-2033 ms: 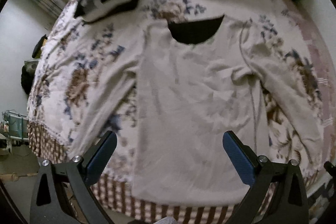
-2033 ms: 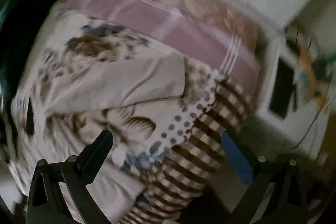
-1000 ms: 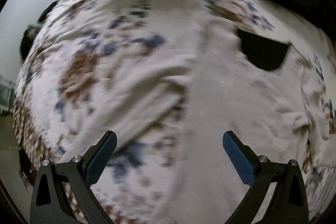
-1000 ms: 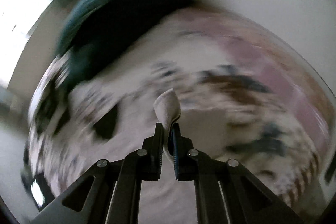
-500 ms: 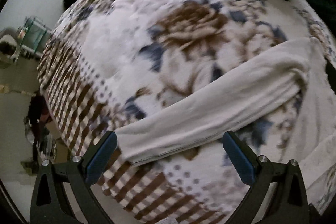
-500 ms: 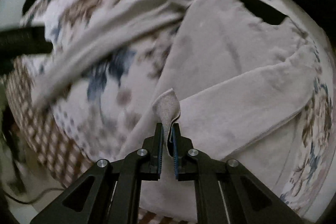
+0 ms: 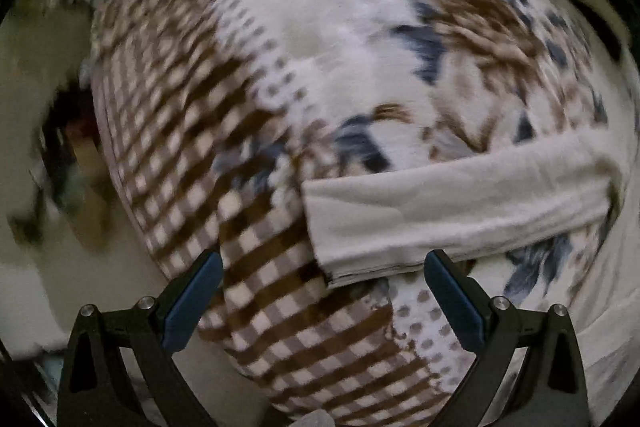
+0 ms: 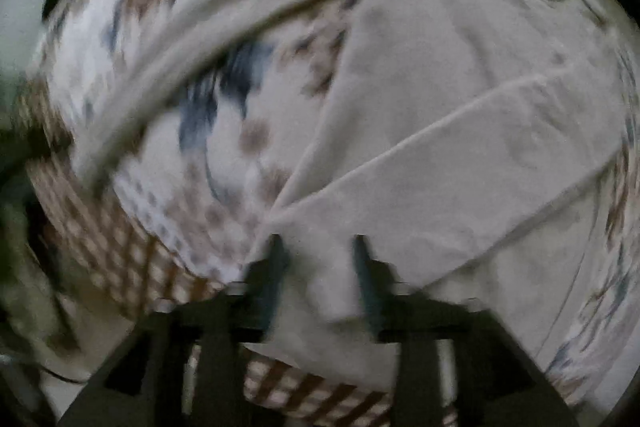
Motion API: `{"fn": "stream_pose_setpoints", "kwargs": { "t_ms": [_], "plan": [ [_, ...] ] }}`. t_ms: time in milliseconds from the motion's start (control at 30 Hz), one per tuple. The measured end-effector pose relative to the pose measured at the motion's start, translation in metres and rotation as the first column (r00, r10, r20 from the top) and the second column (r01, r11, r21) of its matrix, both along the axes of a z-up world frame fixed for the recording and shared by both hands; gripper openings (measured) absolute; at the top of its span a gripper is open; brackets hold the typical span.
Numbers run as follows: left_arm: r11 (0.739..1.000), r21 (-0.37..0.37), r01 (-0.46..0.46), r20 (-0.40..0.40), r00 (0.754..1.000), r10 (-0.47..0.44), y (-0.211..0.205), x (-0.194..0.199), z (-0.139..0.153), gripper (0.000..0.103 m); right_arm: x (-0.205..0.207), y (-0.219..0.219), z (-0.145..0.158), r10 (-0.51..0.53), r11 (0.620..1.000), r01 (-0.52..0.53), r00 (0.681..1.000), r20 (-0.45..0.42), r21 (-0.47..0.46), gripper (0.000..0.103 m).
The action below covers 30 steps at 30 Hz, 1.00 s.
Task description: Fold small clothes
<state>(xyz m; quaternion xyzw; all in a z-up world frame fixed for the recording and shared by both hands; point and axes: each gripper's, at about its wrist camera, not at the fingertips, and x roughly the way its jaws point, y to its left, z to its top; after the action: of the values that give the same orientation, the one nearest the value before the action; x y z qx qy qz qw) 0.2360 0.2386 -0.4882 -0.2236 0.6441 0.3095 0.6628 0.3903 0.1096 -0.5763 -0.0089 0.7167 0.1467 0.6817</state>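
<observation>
Right gripper [image 8: 316, 247]: half a second ago pinched on the cuff of the cream long-sleeved knit top [image 8: 460, 99]; its jaws have just been opening, now partly apart, cuff lying loose between them on the top's body, near its lower hem. That sleeve [image 8: 460, 163] now runs as a diagonal band across the chest, lower centre to right.

Left gripper [image 7: 320, 279]: jaws wide, nothing held. The other sleeve's cuff [image 7: 332, 227] has come down-frame to just above the fingertips.

Floral blanket with brown checked border [image 7: 280, 307] falls off at lower left; blurred floor beyond. Bare blanket fills the upper frame.
</observation>
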Motion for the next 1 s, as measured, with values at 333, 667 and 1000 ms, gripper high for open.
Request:
{"fn": "stream_pose_setpoints", "kwargs": {
  "t_ms": [333,667,1000],
  "plan": [
    [0.847,-0.378,-0.373,0.093,0.895,0.436,0.040,-0.020,-0.066,0.080,0.027,-0.112,0.002,-0.345,0.937,0.345,0.938,-0.001,-0.061,0.056],
    [0.997,-0.061,-0.052,0.245,0.967,0.065,-0.013,0.024,0.003,0.004,0.026,-0.167,-0.012,-0.407,0.901,0.401,0.914,-0.002,-0.164,0.066],
    [0.781,0.077,0.619,0.476,0.666,-0.574,-0.206,0.089,0.121,0.004,-0.022,-0.239,-0.015,-0.520,0.849,0.507,0.852,-0.062,-0.152,0.067]
  ]
}}
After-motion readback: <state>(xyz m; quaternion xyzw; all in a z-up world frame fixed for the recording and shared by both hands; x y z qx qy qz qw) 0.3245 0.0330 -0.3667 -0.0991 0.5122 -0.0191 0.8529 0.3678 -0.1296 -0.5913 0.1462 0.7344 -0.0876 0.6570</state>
